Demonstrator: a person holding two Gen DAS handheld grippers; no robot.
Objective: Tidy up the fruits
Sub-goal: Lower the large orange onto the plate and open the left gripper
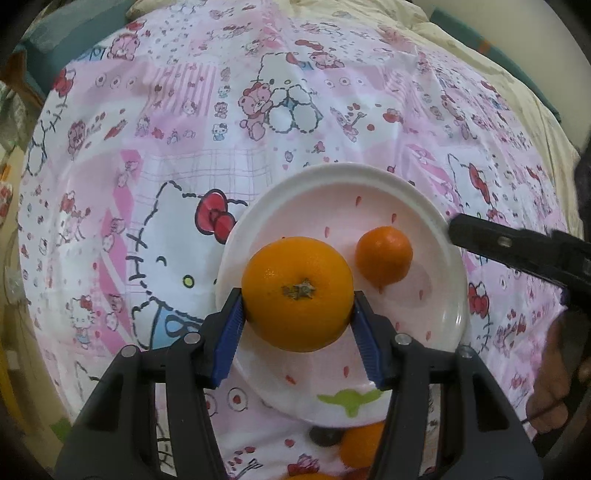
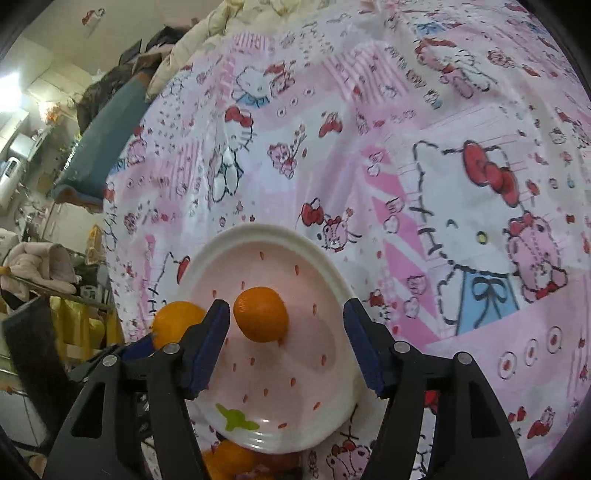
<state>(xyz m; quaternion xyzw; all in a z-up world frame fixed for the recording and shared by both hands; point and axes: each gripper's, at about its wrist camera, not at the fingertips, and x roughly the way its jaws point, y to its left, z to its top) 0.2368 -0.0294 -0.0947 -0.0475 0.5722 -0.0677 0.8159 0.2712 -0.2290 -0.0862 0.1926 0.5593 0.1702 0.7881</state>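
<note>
A pink and white cartoon-cat bedsheet [image 1: 229, 155] fills nearly all of both views, spread over a bed. At the top of the left wrist view a cream quilt [image 1: 424, 16] lies bunched along the sheet's far edge.

On the sheet sits a white plate [image 1: 456, 295] with a pale pink well, small red marks and a green leaf shape near its lower rim. It takes up the lower centre of both frames.

The left gripper [image 1: 297, 319] rises from the bottom of its own view, its blue-padded fingers [image 1: 229, 332] clenched on a large orange [image 1: 297, 293], one pad against each side. The fruit's stem end faces the camera, and it is over the left part of the plate; whether it touches the plate cannot be told.

The right gripper [image 2: 284, 347] stands with its fingers [image 2: 360, 343] spread wide and grasping nothing, over the plate's near half. In the left wrist view one of its black fingers reaches in from the right edge to the plate's rim.

A small mandarin [image 2: 260, 314] lies in the plate's well, between the right gripper's fingers and nearer the left one, without touching either.

More orange fruit [image 1: 360, 445] shows just below the plate's near rim, partly hidden behind the gripper.
</note>
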